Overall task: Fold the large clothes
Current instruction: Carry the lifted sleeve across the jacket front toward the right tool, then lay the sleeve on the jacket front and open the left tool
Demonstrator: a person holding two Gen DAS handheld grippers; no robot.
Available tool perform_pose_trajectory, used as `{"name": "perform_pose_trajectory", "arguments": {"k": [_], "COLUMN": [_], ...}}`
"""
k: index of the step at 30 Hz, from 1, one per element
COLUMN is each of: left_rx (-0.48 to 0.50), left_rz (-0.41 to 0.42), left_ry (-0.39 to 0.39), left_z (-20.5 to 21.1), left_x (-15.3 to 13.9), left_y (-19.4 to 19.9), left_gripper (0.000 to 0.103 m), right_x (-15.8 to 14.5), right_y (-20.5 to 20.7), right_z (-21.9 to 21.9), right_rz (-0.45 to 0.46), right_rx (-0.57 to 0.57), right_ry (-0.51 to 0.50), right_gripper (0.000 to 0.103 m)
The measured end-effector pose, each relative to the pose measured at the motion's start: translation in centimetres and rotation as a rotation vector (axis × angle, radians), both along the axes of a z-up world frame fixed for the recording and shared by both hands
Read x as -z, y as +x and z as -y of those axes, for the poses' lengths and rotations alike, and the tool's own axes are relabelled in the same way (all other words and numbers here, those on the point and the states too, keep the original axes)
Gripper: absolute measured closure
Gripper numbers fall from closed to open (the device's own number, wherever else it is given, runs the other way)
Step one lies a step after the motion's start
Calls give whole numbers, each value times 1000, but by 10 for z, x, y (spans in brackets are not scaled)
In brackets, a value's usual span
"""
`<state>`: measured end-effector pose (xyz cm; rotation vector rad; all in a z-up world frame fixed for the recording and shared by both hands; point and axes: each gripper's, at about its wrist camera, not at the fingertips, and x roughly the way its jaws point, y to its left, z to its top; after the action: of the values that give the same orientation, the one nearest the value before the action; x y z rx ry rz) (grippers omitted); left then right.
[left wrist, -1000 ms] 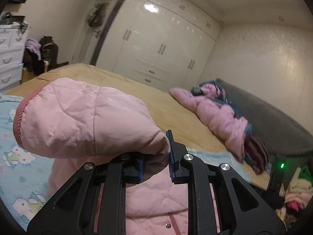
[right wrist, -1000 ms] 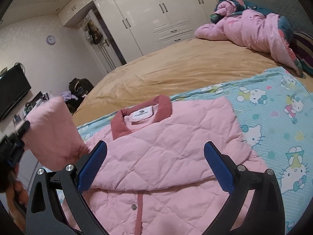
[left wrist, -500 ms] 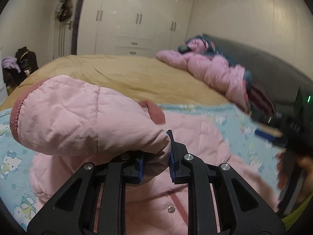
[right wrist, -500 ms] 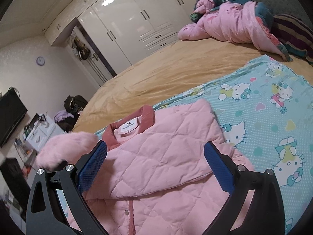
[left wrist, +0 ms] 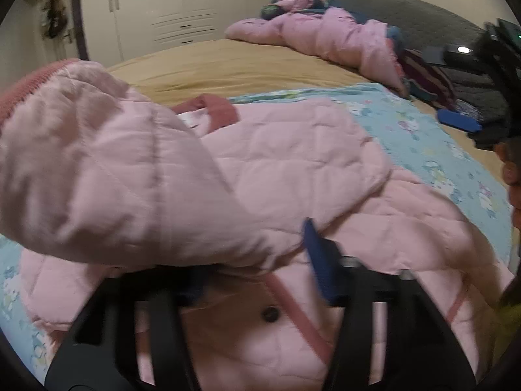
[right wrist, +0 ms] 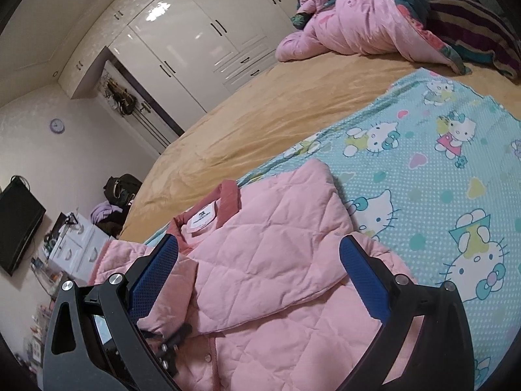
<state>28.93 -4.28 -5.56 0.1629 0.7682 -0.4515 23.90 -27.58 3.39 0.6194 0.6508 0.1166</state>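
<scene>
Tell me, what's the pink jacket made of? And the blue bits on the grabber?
The pink jacket looks like soft, matte quilted fabric with padding inside: stitched diamond lines make it puffy. Its collar seems a darker ribbed knit. The blue pads on the right gripper look like rubber or textured plastic, covered in tiny bumps; which one, I can't tell.

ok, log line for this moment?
phase: sleeve fold-in | left gripper: opening, releasing sleeve | right gripper: open, above jacket
</scene>
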Motion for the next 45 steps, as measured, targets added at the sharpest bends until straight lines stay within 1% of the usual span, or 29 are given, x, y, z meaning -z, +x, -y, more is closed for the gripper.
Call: {"name": "perform_pose_trajectory", "arguments": {"k": [1, 3, 6, 9, 11, 12, 17, 19, 21, 24, 25, 26, 27, 30, 34, 38, 43, 45], "left_rx": [9, 21, 45, 84, 95, 97, 101, 102, 112, 132, 142, 147, 152, 162, 98, -63, -282, -356], "left_rz": [2, 4, 14, 17, 10, 9, -10, -22, -38, -42, -38, -34, -26, 2, 23, 42, 18, 10], "left_ry": [1, 20, 56, 100, 126, 126, 62, 33, -15, -43, -54, -64, -75, -102, -127, -126, -100, -105], "left_z": [1, 5, 15, 25, 29, 30, 25, 21, 18, 18, 18, 18, 17, 12, -6, -46, -105, -131], "left_x": [-1, 1, 5, 11, 16, 16, 11, 7, 1, -7, -11, -14, -18, -32, -44, -52, -50, -50], "left_y": [-2, -4, -5, -8, -9, -10, -9, -9, -9, -12, -15, -16, -18, -24, -19, -3, 19, 24], "left_gripper": [41, 38, 37, 32, 32, 32, 32, 28, 24, 24, 21, 17, 9, 9, 9, 9, 9, 9], "right_x": [1, 2, 3, 4, 4, 4, 4, 4, 4, 4, 4, 4, 4, 5, 7, 14, 32, 38], "right_y": [0, 0, -1, -2, -3, -5, -8, -8, -8, -9, -9, -8, -8, -6, 0, 8, 27, 33], "right_z": [2, 6, 12, 17, 22, 23, 33, 35, 37, 38, 38, 38, 37, 33, 23, 8, -16, -22], "right_rz": [-3, -7, -9, -10, -11, -10, -9, -11, -12, -13, -14, -14, -15, -24, -41, -65, -109, -125], "right_rx": [6, 16, 26, 40, 53, 57, 81, 85, 87, 88, 87, 85, 83, 68, 32, -29, -98, -112], "right_ry": [6, 22, 40, 53, 63, 67, 87, 90, 94, 99, 100, 101, 101, 93, 70, 61, 37, 35], "right_gripper": [4, 4, 4, 4, 4, 4, 4, 4, 4, 4, 4, 4, 4, 4, 4, 4, 4, 4]}}
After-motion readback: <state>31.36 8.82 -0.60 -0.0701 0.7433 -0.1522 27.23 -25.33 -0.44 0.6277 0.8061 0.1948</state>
